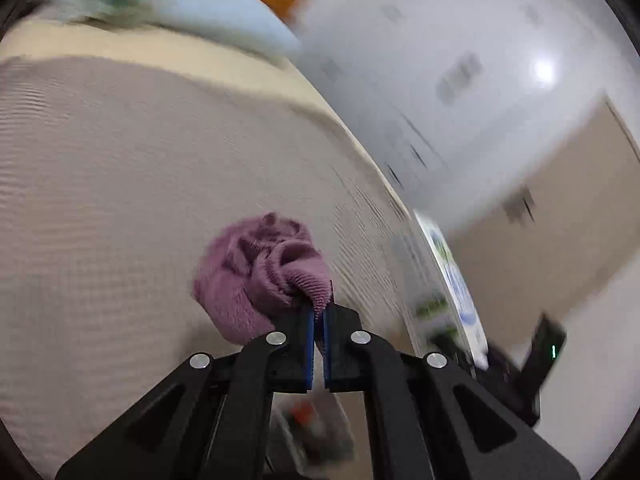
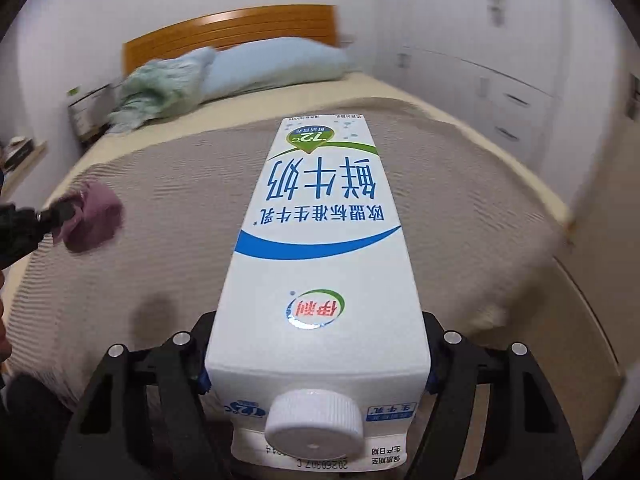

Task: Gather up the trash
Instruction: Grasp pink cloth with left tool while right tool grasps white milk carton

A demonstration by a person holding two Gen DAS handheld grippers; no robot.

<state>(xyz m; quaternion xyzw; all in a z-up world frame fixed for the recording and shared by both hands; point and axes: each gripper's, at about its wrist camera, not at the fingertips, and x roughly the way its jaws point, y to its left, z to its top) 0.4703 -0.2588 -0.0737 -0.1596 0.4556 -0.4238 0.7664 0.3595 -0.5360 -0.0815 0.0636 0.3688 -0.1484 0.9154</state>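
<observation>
The left gripper (image 1: pixel 318 316) is seen at lower centre of the left wrist view, its blue pads (image 1: pixel 309 344) drawn together on a pinched fold of a crumpled purple cloth (image 1: pixel 256 276). The bulk of the cloth hangs free beyond the fingertips, above the grey ribbed bedspread (image 1: pixel 140 184). A fold, not the whole bundle, is pinched, presumably because soft fabric offers no firm body to clamp.

In the right wrist view, the right gripper (image 2: pixel 316 376) is held wide around a white milk carton (image 2: pixel 320 240), the pads being pressed against its two side walls near the capped end. The white screw cap (image 2: pixel 314 426) faces the camera at lower centre, and the carton projects lengthwise away toward the middle of the frame. The grip is placed close to the top, probably so that the long body is kept clear of the linkage.

The same cloth and left gripper are visible at the left edge of this view. The bed (image 2: pixel 400 88), with a blue pillow (image 2: pixel 272 68) and a wooden headboard (image 2: pixel 232 28), fills the upper half. Both items are judged to be lifted clear of the bed, in transit. No bin is identifiable in either view, though a blurred container may lie at the bottom of the left wrist view.
</observation>
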